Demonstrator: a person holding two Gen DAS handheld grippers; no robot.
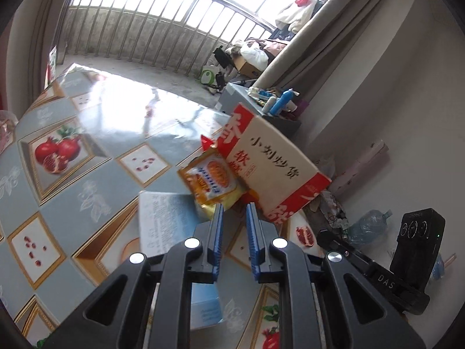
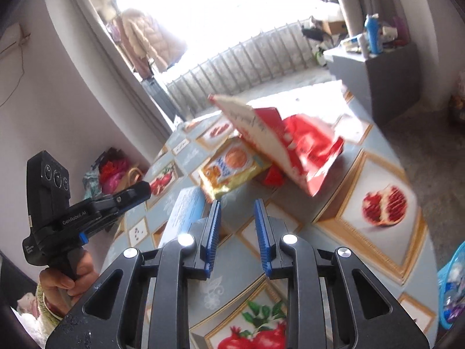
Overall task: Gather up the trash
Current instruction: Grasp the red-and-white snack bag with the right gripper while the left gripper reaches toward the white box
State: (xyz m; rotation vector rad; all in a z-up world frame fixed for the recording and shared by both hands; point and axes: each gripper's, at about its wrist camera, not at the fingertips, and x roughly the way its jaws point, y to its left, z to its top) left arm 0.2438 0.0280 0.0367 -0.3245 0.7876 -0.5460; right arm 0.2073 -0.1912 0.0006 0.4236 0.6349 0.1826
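Note:
A red and white paper bag (image 1: pixel 270 160) with black writing lies on the table, propped over a yellow snack packet (image 1: pixel 213 179) and a small red wrapper. A pale blue box (image 1: pixel 165 218) lies beside them. My left gripper (image 1: pixel 234 208) is open and empty, its tips just short of the packet and bag. In the right wrist view the bag (image 2: pixel 279 142), the packet (image 2: pixel 232 165) and the blue box (image 2: pixel 186 212) lie ahead of my right gripper (image 2: pixel 237 203), which is open and empty. The left gripper's body (image 2: pixel 87 203) shows at the left there.
The table (image 1: pixel 72 192) wears a blue-grey cloth with pomegranate pictures. A grey cabinet (image 2: pixel 377 72) with bottles stands beyond the table. A blue basket (image 2: pixel 452 285) with rubbish sits on the floor at the right. A water jug (image 1: pixel 367 225) and clutter lie by the wall.

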